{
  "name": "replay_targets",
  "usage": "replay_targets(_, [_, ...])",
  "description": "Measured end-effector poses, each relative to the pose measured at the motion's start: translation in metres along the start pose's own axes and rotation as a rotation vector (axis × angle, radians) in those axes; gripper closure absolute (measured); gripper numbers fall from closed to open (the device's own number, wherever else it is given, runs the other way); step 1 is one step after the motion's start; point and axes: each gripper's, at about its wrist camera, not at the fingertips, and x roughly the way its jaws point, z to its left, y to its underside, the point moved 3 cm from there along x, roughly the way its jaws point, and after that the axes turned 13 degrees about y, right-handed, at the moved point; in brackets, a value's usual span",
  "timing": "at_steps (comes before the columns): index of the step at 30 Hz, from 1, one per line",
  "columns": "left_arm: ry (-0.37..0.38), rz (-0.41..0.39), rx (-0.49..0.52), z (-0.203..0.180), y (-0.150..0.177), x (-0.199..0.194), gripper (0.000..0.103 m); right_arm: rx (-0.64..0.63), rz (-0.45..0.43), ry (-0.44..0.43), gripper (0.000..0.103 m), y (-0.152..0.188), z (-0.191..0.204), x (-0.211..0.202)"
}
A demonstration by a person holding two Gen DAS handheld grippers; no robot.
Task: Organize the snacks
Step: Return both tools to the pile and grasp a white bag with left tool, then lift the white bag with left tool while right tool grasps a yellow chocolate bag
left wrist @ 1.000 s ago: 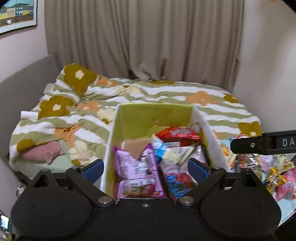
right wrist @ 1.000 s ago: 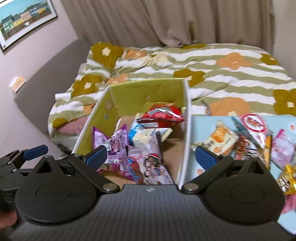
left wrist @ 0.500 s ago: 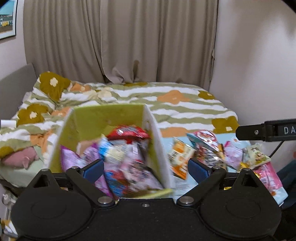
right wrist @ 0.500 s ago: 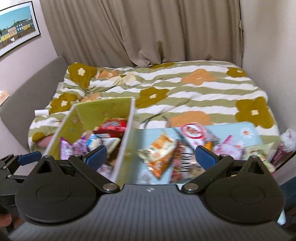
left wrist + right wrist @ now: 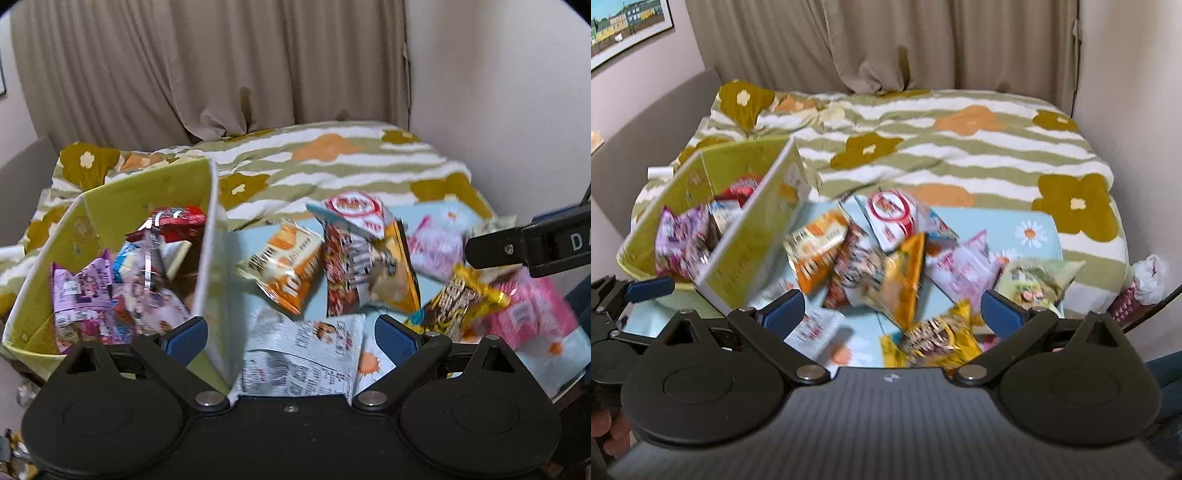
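Both tools empty above the loose snack packets

Nearest, left tool and right tool spread wide, gripping nothing, likely poised to pick. Just beyond, white packet, yellow packet and orange packet scattered on the blue bench. Left of these, green box already part-filled; behind, floral bed.

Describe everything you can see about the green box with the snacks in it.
The green box is an open-topped, rectangular container, apparently cardboard, yellow-green inside and out with pale edges and small faint printed motifs. It stands upright at the left of the light blue surface, in front of the flowered bedding. It holds several packets, among them a red one at the back and purple-pink ones nearer. Loose snacks lie to its right, outside it.
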Motion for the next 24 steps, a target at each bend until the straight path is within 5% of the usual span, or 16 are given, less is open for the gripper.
replay_targets(18, [-0.214, 0.184, 0.221, -0.025, 0.032, 0.105, 0.004, -0.108, 0.074, -0.046, 0.0, 0.035, -0.013, 0.079])
replay_targets(24, [-0.222, 0.23, 0.16, -0.006, 0.039, 0.117, 0.017, -0.139, 0.089, -0.059, 0.0, 0.035, -0.011, 0.093])
